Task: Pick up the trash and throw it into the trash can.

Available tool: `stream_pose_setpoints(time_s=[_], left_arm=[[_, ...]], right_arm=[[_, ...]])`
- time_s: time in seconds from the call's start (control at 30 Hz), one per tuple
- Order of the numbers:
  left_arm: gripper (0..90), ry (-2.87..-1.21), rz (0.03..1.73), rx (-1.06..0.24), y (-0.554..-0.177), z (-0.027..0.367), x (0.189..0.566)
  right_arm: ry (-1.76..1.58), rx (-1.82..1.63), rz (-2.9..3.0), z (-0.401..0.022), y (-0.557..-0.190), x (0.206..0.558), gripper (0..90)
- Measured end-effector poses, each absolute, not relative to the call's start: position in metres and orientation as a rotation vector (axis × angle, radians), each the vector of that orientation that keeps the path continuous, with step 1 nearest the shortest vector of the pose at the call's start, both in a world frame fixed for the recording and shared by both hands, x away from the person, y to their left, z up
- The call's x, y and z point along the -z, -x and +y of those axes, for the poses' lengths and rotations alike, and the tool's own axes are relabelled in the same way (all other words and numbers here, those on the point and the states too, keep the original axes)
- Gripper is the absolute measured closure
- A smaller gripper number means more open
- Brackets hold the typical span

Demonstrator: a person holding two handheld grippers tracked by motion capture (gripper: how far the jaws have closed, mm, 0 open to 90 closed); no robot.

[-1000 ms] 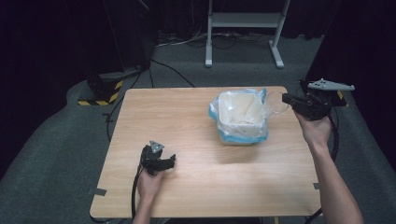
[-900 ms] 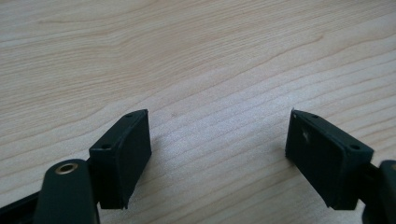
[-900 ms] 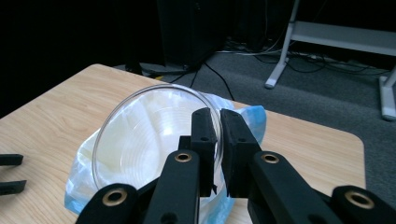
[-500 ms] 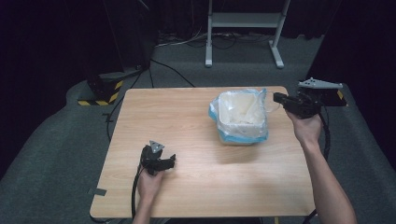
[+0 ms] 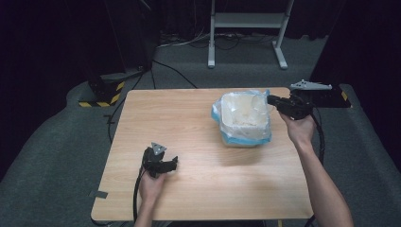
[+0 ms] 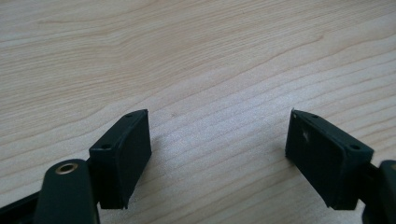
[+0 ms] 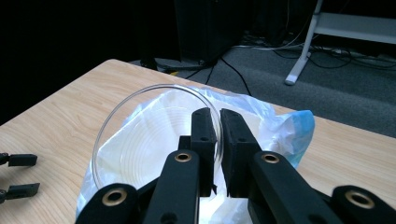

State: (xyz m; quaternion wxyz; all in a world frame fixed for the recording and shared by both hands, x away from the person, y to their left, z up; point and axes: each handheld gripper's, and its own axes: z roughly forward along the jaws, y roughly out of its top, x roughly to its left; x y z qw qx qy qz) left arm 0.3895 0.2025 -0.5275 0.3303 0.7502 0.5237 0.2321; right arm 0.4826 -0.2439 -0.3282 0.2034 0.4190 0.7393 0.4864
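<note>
My right gripper (image 7: 218, 122) pinches the rim of a clear glass bowl (image 7: 140, 135) over a plastic bag (image 5: 246, 118), while my left gripper's (image 6: 217, 154) fingers rest open on the wooden surface (image 5: 189, 123).

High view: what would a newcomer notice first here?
A container wrapped in a bag sits right of centre on the table. The right gripper pinches a clear round lid by its rim above it. The left gripper rests open near the front left.
</note>
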Motion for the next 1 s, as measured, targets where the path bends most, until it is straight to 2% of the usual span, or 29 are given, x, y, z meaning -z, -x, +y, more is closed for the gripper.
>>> stream_pose_setpoints(time_s=[0.5,0.63,1.0], left_arm=[[22.0,-1.962,1.369,-0.607,-0.39,0.202,0.527],[22.0,-1.962,1.37,-0.607,-0.39,0.202,0.527],[22.0,-1.961,1.37,-0.607,-0.39,0.202,0.527]], right_arm=[[-1.218,-1.33,2.095,-0.236,-0.496,0.353,83.4],[-1.222,-1.337,2.096,-0.236,-0.497,0.357,74.9],[-1.236,-1.359,2.058,-0.25,-0.487,0.362,67.3]])
